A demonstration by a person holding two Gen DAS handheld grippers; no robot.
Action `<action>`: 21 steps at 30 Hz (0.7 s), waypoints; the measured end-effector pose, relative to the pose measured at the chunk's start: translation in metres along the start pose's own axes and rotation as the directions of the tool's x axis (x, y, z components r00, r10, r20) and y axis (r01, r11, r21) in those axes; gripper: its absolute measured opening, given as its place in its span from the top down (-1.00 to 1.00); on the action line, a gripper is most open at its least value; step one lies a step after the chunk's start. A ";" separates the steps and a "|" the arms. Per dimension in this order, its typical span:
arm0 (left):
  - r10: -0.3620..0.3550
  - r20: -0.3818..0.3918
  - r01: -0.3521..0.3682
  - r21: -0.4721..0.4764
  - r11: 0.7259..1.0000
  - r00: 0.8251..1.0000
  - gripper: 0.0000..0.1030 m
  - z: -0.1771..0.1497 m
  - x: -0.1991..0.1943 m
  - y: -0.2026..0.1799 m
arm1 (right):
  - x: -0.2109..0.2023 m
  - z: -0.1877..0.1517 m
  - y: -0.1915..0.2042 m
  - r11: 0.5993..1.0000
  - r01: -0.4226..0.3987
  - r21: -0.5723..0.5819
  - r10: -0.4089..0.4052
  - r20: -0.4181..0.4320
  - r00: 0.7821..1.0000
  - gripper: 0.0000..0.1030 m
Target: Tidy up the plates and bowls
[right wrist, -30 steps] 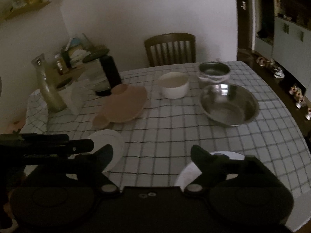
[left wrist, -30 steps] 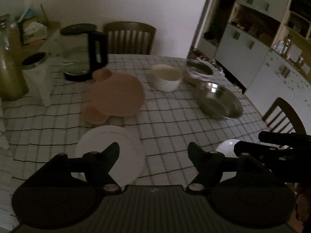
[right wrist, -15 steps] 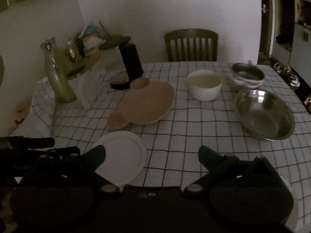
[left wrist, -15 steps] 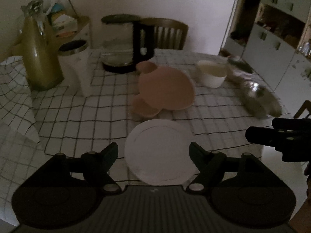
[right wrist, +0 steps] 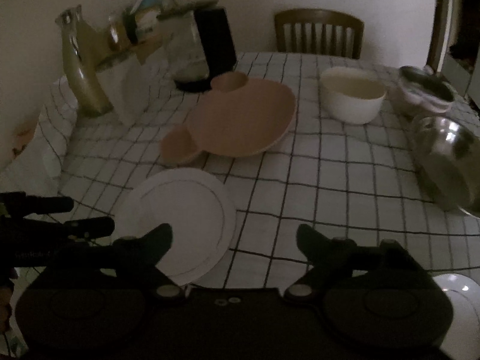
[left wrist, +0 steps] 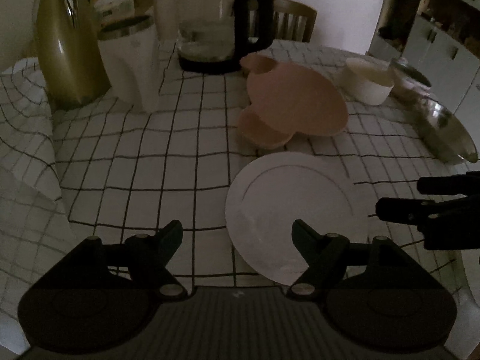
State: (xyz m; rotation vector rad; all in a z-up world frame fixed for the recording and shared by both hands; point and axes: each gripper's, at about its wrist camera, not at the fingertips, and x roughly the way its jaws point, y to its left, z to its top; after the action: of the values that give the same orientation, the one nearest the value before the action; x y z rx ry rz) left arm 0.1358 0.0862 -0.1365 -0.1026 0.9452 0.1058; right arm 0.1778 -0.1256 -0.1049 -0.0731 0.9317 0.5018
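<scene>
A white plate [left wrist: 288,207] [right wrist: 183,219] lies near the table's front edge. Behind it sits a pink mouse-shaped plate [left wrist: 294,105] [right wrist: 240,120]. A white bowl [left wrist: 367,79] [right wrist: 351,94], a small metal pot [right wrist: 424,90] and a steel bowl [left wrist: 444,129] [right wrist: 450,162] stand to the right. A second white plate [right wrist: 459,306] shows at the lower right. My left gripper [left wrist: 237,237] is open and empty, its right finger over the white plate's near rim. My right gripper [right wrist: 234,240] is open and empty, its left finger over the same plate.
A glass kettle [left wrist: 219,24] [right wrist: 204,51], a white canister [left wrist: 132,63] and a yellow-green carafe [left wrist: 66,45] [right wrist: 81,69] stand at the back left on the checked tablecloth [left wrist: 150,156]. A wooden chair [right wrist: 319,33] is behind the table. Cupboards [left wrist: 444,45] are at the right.
Both grippers have swung left and come lower and closer to the table. The white plate now lies between and under their inner fingers. Jaws have stayed open.
</scene>
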 end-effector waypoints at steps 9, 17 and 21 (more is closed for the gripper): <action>-0.010 -0.054 0.008 -0.048 0.999 0.998 -0.36 0.005 0.024 0.007 | 0.036 0.002 0.000 0.999 -0.047 0.023 0.049 -0.101 0.994 -0.16; -0.028 -0.115 0.016 -0.099 0.995 0.993 0.07 0.008 0.040 0.016 | 0.051 0.006 -0.003 0.996 -0.084 0.040 0.089 -0.147 0.985 0.11; -0.041 -0.136 0.024 -0.122 0.992 0.990 0.31 0.008 0.045 0.020 | 0.056 0.007 -0.006 0.994 -0.098 0.054 0.106 -0.162 0.981 0.29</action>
State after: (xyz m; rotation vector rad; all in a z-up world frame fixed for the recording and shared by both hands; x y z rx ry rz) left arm 0.1658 0.1089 -0.1694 -0.2391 1.0752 0.1267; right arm 0.2131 -0.1076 -0.1459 -0.0254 1.1130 0.5750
